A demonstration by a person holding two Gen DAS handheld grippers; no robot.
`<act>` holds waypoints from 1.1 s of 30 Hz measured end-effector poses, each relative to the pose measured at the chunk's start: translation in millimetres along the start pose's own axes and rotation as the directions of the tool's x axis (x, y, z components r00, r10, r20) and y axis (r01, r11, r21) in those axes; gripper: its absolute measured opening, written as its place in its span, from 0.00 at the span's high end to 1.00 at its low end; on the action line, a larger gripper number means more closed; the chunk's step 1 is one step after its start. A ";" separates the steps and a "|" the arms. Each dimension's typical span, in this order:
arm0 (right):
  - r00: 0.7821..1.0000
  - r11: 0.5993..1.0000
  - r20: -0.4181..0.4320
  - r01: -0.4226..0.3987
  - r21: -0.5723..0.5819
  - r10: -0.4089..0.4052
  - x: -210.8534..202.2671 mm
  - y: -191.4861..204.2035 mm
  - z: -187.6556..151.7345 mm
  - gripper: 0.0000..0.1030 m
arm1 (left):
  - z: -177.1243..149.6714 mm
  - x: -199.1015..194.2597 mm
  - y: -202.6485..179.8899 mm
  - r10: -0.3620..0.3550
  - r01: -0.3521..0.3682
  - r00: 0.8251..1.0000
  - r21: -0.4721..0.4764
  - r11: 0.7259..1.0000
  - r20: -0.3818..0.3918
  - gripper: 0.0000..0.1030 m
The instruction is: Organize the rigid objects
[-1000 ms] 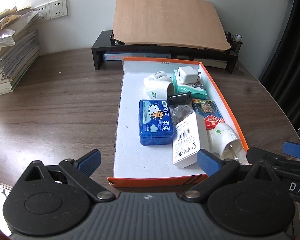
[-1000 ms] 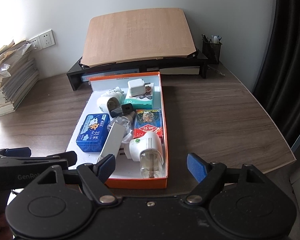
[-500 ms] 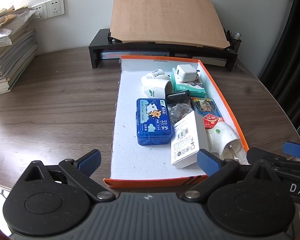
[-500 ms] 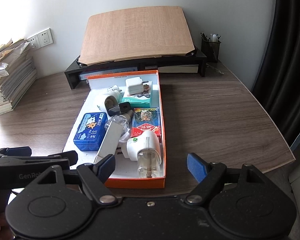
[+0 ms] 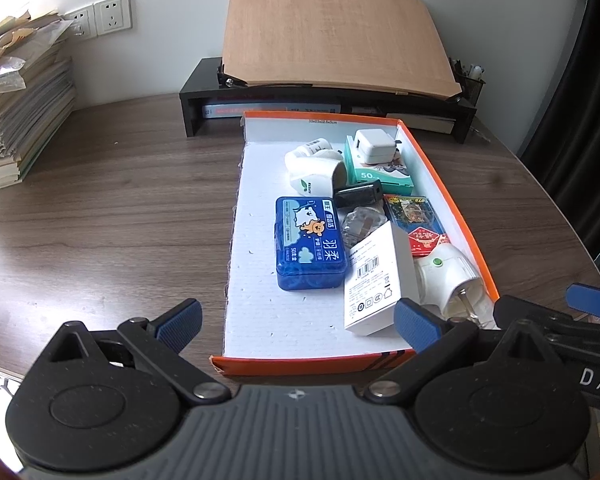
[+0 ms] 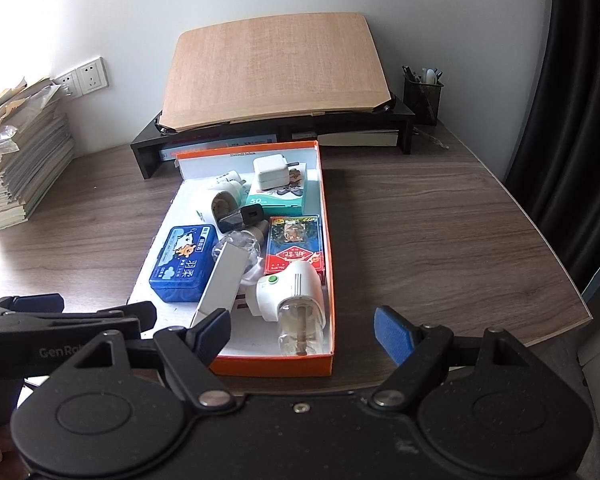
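I held both tongs low at the near edge of the wooden desk (image 5: 112, 216); my left gripper (image 5: 296, 322) stood spread wide and empty, its blue pads (image 5: 180, 318) apart over the near end of the orange box (image 5: 452, 184); my right gripper (image 6: 300, 330) was likewise wide and held nothing, just beside the left one.

Everything to be sorted lay in that box, crowded to its right half; the left half showed bare white floor. A blue tin (image 5: 310, 242) lay flat near the middle; a white carton (image 5: 376, 280) leaned tilted against it, touching a white plug-in vaporizer (image 6: 294, 292) in the near right corner. Behind those lay a red card pack (image 6: 296, 250) against the right wall, a clear faceted bottle (image 5: 360, 222) and a small black adapter (image 5: 358, 196). At the far end a white charger (image 5: 374, 146) sat on a teal box (image 5: 380, 174), with a second white vaporizer (image 5: 314, 168) beside it.

A black shelf riser (image 6: 400, 114) carrying a tan board (image 6: 276, 72) stood behind the box; stacked papers (image 5: 16, 112) lay well apart at the left.
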State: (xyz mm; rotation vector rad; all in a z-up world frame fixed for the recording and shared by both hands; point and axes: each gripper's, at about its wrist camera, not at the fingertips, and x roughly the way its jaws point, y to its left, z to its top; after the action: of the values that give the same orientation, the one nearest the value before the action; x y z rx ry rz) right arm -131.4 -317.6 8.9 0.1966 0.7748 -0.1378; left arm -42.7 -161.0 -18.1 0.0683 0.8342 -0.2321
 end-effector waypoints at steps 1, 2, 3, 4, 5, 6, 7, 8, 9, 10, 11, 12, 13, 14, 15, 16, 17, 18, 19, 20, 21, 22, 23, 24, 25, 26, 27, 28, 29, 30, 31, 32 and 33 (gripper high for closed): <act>1.000 1.000 0.001 0.001 -0.001 -0.001 -0.4 0.1 -0.1 0.09 | 0.0 0.0 0.0 -0.001 0.001 1.000 0.000 1.000 0.001 0.00; 1.000 1.000 0.002 0.002 -0.001 -0.002 -1.4 0.4 -0.2 0.09 | 0.1 0.0 0.3 -0.002 0.002 1.000 0.001 1.000 0.002 0.00; 1.000 1.000 0.003 0.003 -0.001 -0.003 -2.3 0.6 -0.2 0.09 | 0.1 -0.2 0.4 -0.004 0.004 1.000 0.001 1.000 0.003 0.00; 1.000 1.000 0.004 0.004 0.000 -0.004 -3.0 0.8 -0.3 0.09 | 0.0 -0.5 0.4 -0.006 0.005 1.000 0.001 1.000 0.003 0.00; 1.000 1.000 0.005 0.004 0.001 -0.004 -3.2 0.7 -0.5 0.09 | 0.0 -0.8 0.3 -0.006 0.006 1.000 0.002 1.000 0.004 0.00; 1.000 1.000 0.005 0.005 0.002 -0.005 -3.3 0.7 -0.6 0.09 | -0.2 -1.0 0.1 -0.006 0.006 1.000 0.004 1.000 0.005 0.00; 1.000 1.000 0.004 0.006 0.002 -0.006 -3.3 0.7 -0.8 0.09 | -0.4 -0.9 0.1 -0.006 0.006 1.000 0.005 1.000 0.004 0.00; 1.000 1.000 0.004 0.006 0.003 -0.006 -3.2 1.0 -0.8 0.09 | -0.7 -1.0 0.0 -0.006 0.006 1.000 0.004 1.000 0.003 0.00; 1.000 1.000 0.004 0.006 0.003 -0.006 -3.0 0.9 -0.8 0.09 | -0.9 -1.1 0.1 -0.006 0.006 1.000 0.004 1.000 0.003 0.00; 1.000 1.000 0.004 0.006 0.002 -0.006 -3.0 0.9 -0.8 0.09 | -0.8 -1.1 0.1 -0.006 0.006 1.000 0.004 1.000 0.003 0.00; 1.000 1.000 0.004 0.006 0.001 -0.006 -2.9 0.8 -1.0 0.09 | -0.7 -1.3 0.1 -0.006 0.006 1.000 0.004 1.000 0.003 0.00; 1.000 1.000 0.004 0.006 0.002 -0.006 -2.9 0.5 -1.1 0.09 | -0.8 -1.5 0.2 -0.005 0.005 1.000 0.004 1.000 0.004 0.00; 1.000 1.000 0.005 0.006 0.003 -0.006 -2.9 0.6 -1.0 0.09 | -0.7 -1.7 0.0 -0.005 0.005 1.000 0.004 1.000 0.004 0.00; 1.000 1.000 0.005 0.005 0.003 -0.005 -2.8 0.8 -1.1 0.09 | -0.6 -1.8 0.0 -0.005 0.005 1.000 0.005 1.000 0.004 0.00; 1.000 1.000 0.005 0.005 0.002 -0.005 -3.0 0.9 -1.1 0.09 | -0.6 -1.9 0.0 -0.005 0.005 1.000 0.004 1.000 0.004 0.00; 1.000 1.000 0.005 0.005 0.002 -0.005 -3.0 1.0 -1.1 0.09 | -0.6 -1.9 0.0 -0.004 0.004 1.000 0.004 1.000 0.005 0.00; 1.000 1.000 0.005 0.006 0.002 -0.006 -3.0 1.2 -1.1 0.09 | -0.5 -2.0 0.1 -0.004 0.004 1.000 0.004 1.000 0.006 0.00; 1.000 1.000 0.005 0.006 0.002 -0.006 -3.0 1.2 -1.1 0.09 | -0.4 -2.0 0.1 -0.004 0.004 1.000 0.004 1.000 0.006 0.00; 1.000 1.000 0.005 0.006 0.002 -0.006 -3.0 1.3 -1.1 0.09 | -0.5 -2.1 0.2 -0.004 0.004 1.000 0.004 1.000 0.007 0.00; 1.000 1.000 0.005 0.005 0.002 -0.005 -3.1 1.4 -1.2 0.09 | -0.4 -2.1 0.1 -0.004 0.004 1.000 0.004 1.000 0.007 0.00; 1.000 1.000 0.005 0.006 0.002 -0.006 -3.1 1.6 -1.1 0.09 | -0.4 -2.0 0.2 -0.005 0.005 1.000 0.004 1.000 0.006 0.00; 1.000 1.000 0.004 0.006 0.002 -0.006 -3.1 1.7 -1.1 0.09 | -0.5 -2.2 0.2 -0.004 0.004 1.000 0.004 1.000 0.006 0.00; 1.000 1.000 0.004 0.006 0.002 -0.006 -3.1 1.8 -1.2 0.09 | -0.8 -2.4 0.2 -0.004 0.004 1.000 0.003 1.000 0.006 0.00; 1.000 1.000 0.005 0.006 0.002 -0.006 -3.1 1.9 -1.2 0.09 | -0.8 -2.4 0.3 -0.004 0.004 1.000 0.004 1.000 0.006 0.00; 1.000 1.000 0.005 0.006 0.002 -0.006 -3.1 1.9 -1.1 0.09 | -0.7 -2.3 0.4 -0.004 0.004 1.000 0.004 1.000 0.006 0.00; 1.000 1.000 0.005 0.006 0.002 -0.006 -3.1 1.9 -1.1 0.09 | -0.8 -2.4 0.4 -0.004 0.004 1.000 0.004 1.000 0.006 0.00; 1.000 1.000 0.005 0.006 0.002 -0.006 -3.1 2.0 -1.1 0.09 | -0.7 -2.4 0.5 -0.004 0.004 1.000 0.003 1.000 0.006 0.00; 1.000 1.000 0.006 0.006 0.002 -0.006 -3.1 2.1 -1.1 0.09 | -0.7 -2.3 0.4 -0.005 0.005 1.000 0.003 1.000 0.006 0.00; 1.000 1.000 0.006 0.007 0.001 -0.007 -3.0 2.4 -1.3 0.09 | -0.7 -2.2 0.4 -0.005 0.005 1.000 0.004 1.000 0.006 0.00; 1.000 1.000 0.006 0.007 0.002 -0.007 -3.1 2.2 -1.2 0.09 | -0.7 -2.2 0.3 -0.005 0.005 1.000 0.004 1.000 0.006 0.00; 1.000 1.000 0.005 0.006 0.002 -0.006 -3.0 2.3 -1.1 0.09 | -0.8 -2.5 0.8 -0.006 0.006 1.000 0.004 1.000 0.006 0.00; 1.000 1.000 0.005 0.006 0.002 -0.006 -3.0 2.3 -1.2 0.09 | -0.8 -2.4 0.8 -0.006 0.006 1.000 0.004 1.000 0.006 0.00; 1.000 1.000 0.005 0.007 0.001 -0.007 -2.9 2.4 -1.1 0.09 | -0.8 -2.3 1.0 -0.006 0.006 1.000 0.004 1.000 0.005 0.00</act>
State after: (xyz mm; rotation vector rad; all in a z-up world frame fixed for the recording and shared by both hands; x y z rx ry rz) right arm -133.8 -314.9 10.5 0.1947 0.7703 -0.1451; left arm -44.6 -159.5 -17.0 0.0687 0.8290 -0.2392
